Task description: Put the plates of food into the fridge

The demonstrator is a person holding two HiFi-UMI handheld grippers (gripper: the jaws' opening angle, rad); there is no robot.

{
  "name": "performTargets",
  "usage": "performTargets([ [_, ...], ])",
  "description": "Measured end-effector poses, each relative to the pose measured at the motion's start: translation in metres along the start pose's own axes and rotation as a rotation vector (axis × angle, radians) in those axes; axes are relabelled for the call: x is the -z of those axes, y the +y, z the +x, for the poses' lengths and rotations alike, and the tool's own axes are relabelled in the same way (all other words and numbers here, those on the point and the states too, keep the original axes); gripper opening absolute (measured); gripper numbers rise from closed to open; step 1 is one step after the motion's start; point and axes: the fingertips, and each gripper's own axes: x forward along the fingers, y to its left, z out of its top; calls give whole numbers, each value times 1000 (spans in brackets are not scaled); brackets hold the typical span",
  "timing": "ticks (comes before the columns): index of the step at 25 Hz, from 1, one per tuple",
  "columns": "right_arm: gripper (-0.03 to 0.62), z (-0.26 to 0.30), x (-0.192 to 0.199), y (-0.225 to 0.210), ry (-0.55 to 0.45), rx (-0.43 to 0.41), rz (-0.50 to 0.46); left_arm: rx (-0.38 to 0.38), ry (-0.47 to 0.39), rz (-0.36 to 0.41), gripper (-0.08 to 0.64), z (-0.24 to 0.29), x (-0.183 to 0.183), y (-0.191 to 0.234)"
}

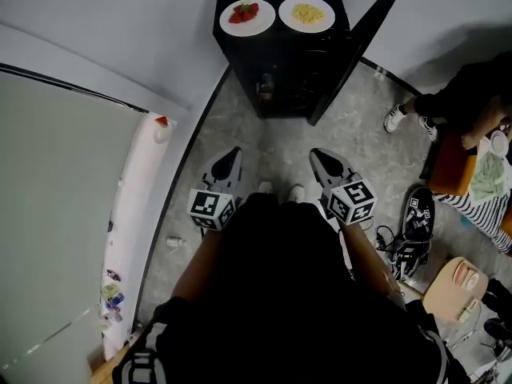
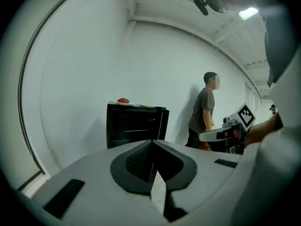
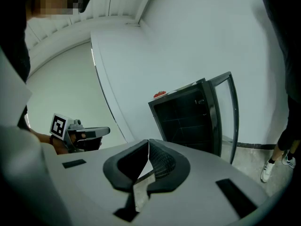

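Note:
A small black fridge [image 1: 280, 62] stands on the floor ahead of me, its glass door [image 1: 356, 50] swung open to the right. Two white plates rest on its top: one with red food [image 1: 247, 15] on the left, one with yellow food [image 1: 306, 14] on the right. My left gripper [image 1: 233, 153] and right gripper [image 1: 318, 154] are held side by side, well short of the fridge, both shut and empty. The left gripper view shows the fridge [image 2: 135, 126] with the red food [image 2: 123, 100] on top. In the right gripper view, the fridge [image 3: 186, 119] and its open door [image 3: 225, 114] are ahead.
A person [image 2: 203, 109] stands beside the fridge. Another person [image 1: 468, 94] sits at the right, feet near the door. A spare gripper and cables [image 1: 412, 226] lie on the floor at the right. A long white ledge [image 1: 136, 214] runs along the left wall.

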Motion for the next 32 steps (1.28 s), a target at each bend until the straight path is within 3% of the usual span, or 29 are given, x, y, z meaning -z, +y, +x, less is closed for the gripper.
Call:
performTargets([
  [11, 25, -4, 9, -19, 27, 4, 35, -29, 16, -13, 21, 3, 7, -1],
  [25, 25, 55, -17, -35, 39, 53, 58, 72, 12, -26, 21, 69, -11, 47],
  [32, 25, 91, -29, -40, 55, 56, 74, 87, 14, -40, 21, 90, -19, 76],
])
